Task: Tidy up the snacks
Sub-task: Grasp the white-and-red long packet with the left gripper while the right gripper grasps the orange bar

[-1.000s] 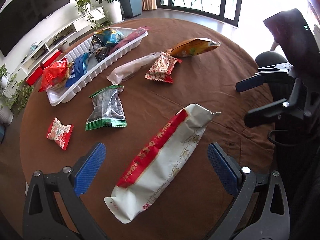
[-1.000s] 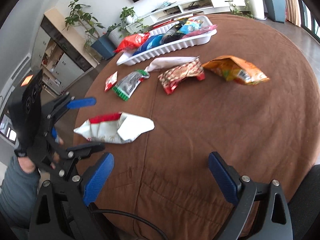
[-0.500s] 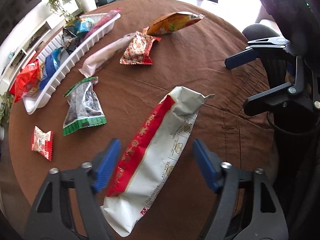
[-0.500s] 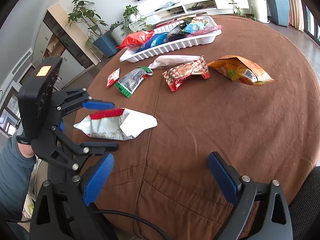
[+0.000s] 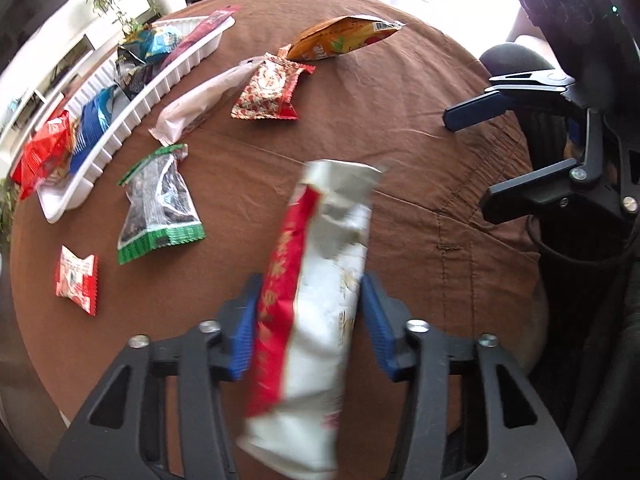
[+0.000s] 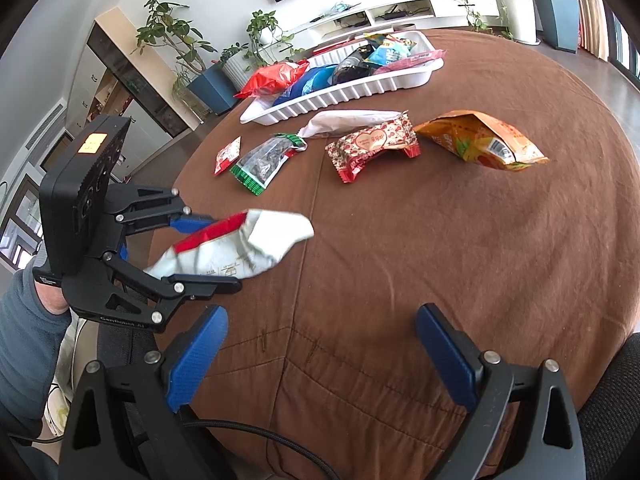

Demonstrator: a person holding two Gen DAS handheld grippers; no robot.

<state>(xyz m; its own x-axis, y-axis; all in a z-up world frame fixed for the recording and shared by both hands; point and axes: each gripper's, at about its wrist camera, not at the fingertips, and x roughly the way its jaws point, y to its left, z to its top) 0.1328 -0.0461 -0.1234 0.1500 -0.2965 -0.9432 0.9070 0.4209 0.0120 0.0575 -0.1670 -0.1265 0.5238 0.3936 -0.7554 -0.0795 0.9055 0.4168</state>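
A long white-and-red snack packet (image 5: 332, 216) lies lengthwise between the blue pads of my left gripper (image 5: 310, 288). The jaws are closing, and both pads press its sides. In the right wrist view the crumpled packet (image 6: 260, 240) is tilted, its far end on the brown tablecloth, in the left gripper (image 6: 220, 252) at the table's left edge. My right gripper (image 6: 322, 316) stands open over the near edge with nothing between its fingers. The white ribbed tray (image 5: 132, 128) holding several snack bags sits at the far left.
Loose on the cloth are a green-edged seed bag (image 5: 156, 204), a small red packet (image 5: 76, 280), a pale long wrapper (image 5: 200, 100), a red heart-print packet (image 5: 272, 92) and an orange bag (image 5: 344, 36). A person's sleeve (image 6: 20, 344) is behind the left gripper.
The left jaws have narrowed from wide open onto the white-and-red packet, which has turned, crumpled and tipped up at the gripped end. The right gripper has stayed still and open.
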